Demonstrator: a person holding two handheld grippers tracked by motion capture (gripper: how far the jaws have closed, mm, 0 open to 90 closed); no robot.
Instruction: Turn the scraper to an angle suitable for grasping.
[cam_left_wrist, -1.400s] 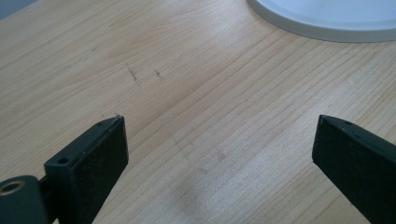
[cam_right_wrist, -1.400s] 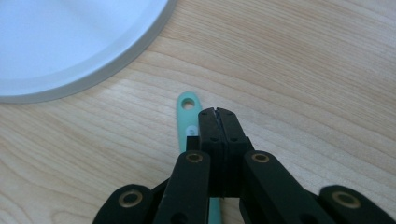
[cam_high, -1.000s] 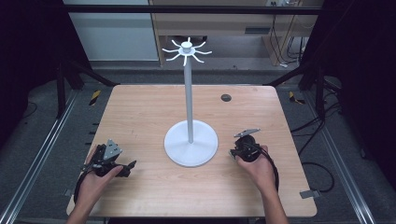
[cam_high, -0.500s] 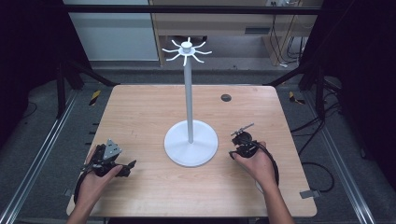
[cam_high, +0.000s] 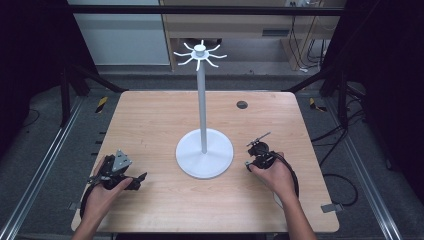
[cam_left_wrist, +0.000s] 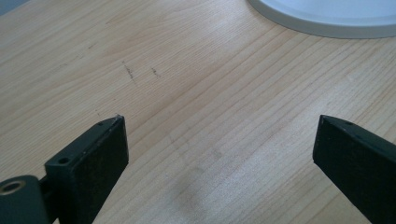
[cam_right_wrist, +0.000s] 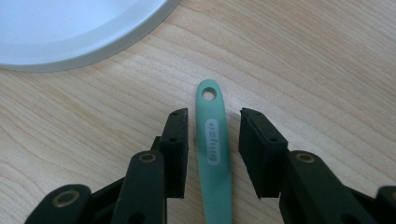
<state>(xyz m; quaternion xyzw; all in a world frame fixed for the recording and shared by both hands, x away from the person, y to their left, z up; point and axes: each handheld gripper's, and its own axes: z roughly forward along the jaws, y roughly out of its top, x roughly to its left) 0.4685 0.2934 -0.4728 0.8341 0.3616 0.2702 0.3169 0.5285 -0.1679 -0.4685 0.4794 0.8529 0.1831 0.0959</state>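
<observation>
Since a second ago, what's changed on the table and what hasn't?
The right gripper has shifted slightly on the table beside the stand, and its jaws have just been closing a little. The green handle lies between them with a gap on each side, not gripped. The left gripper kept its place, jaws wide open over bare wood. The stand stayed put.

The stand (cam_high: 204, 152) sits mid-table (cam_high: 150, 120); the left gripper (cam_high: 131, 181) lies near-left, the right gripper (cam_high: 256, 150) right, straddling a handle (cam_right_wrist: 214, 140).
</observation>
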